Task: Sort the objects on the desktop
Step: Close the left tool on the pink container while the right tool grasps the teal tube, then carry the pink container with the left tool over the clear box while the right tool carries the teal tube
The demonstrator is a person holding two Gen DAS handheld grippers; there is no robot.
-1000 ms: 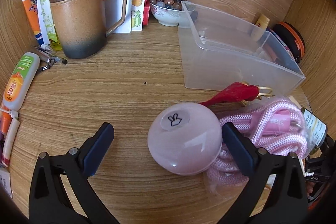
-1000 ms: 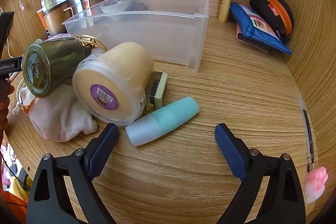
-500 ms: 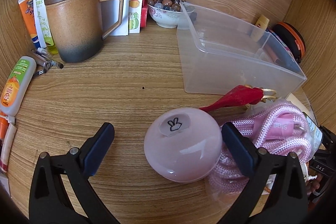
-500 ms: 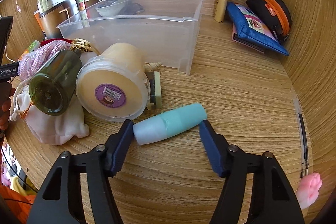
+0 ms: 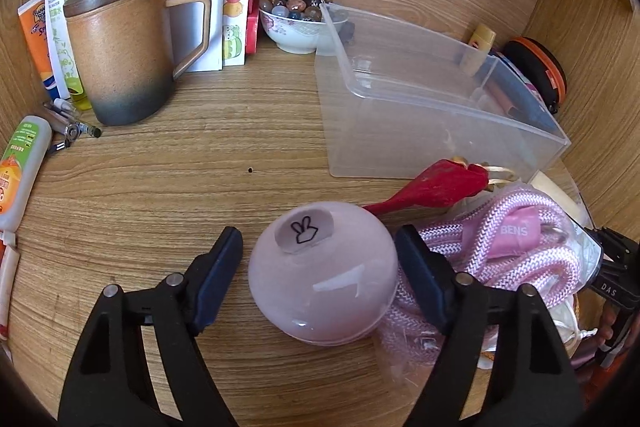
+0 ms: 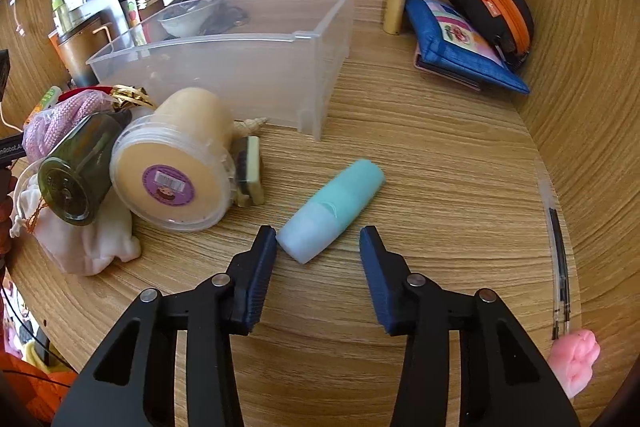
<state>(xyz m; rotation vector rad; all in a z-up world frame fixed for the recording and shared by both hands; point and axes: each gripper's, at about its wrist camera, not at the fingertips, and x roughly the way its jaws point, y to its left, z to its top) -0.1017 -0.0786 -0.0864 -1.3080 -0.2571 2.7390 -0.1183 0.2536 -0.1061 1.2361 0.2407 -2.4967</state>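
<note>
On the wooden counter [image 5: 168, 195], in the left wrist view, the left claw [image 5: 320, 259] stands around a round pink case [image 5: 324, 275] with a small rabbit sticker on top. Its jaws have just been closing. The right pad seems to touch the case's side, while a thin gap remains at the left pad, so I judge it does not grip yet. The case lies against a coiled pink rope [image 5: 520, 251] in a plastic bag, which probably explains why the claw comes from the free side and straddles the widest part.

In the right wrist view, the right claw [image 6: 318, 243] is about half open. Its jaws have also just been closing, and the pale end of a teal tube [image 6: 332, 207] lies between the tips. The tube lies flat on the counter, at a slant, pointing away from the claw. The left pad is touching or nearly touching the tube's end, but the right pad is clearly apart, so nothing is held.

The clear plastic bin [image 6: 248, 67] stands open behind both things, and it seems the natural place for sorted objects. A cream tub [image 6: 176, 179] and a green jar [image 6: 76, 179] lie tipped on a white cloth pouch [image 6: 88, 247], not yet sorted.
</note>
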